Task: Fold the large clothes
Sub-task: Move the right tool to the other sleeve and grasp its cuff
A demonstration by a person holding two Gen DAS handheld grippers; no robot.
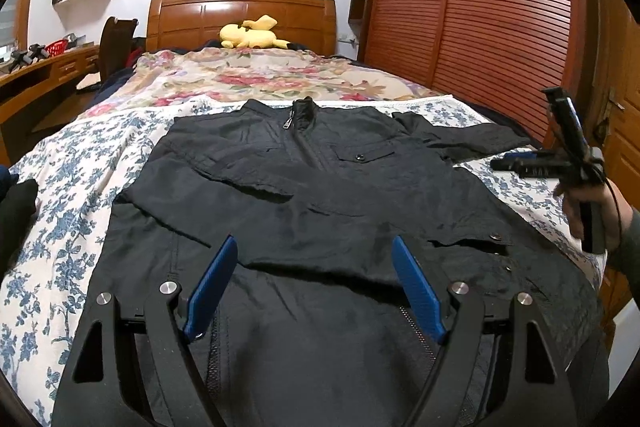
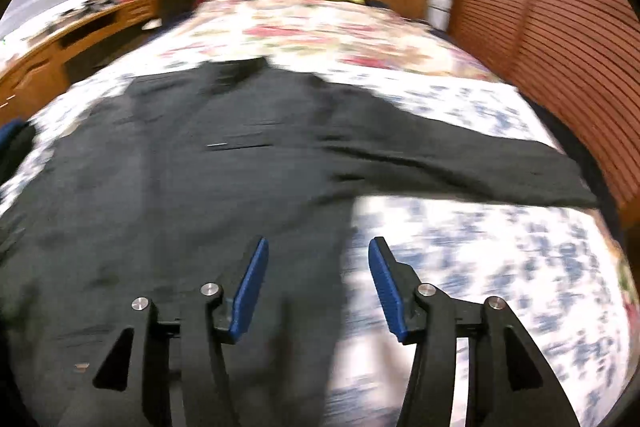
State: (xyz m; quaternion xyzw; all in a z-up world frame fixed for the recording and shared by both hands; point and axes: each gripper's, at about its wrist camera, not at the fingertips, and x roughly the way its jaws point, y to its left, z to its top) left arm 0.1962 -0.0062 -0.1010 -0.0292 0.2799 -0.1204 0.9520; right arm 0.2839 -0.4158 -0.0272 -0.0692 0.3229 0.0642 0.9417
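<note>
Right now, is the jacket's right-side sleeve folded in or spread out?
Spread out: the sleeve of the black jacket lies stretched sideways across the floral sheet.

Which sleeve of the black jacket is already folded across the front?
The sleeve on the picture's left side lies folded across the jacket chest. The other sleeve sticks out sideways over the flowered sheet.

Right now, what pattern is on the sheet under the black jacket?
Blue flowers on white: the sheet, sharpest in the left wrist view.
</note>
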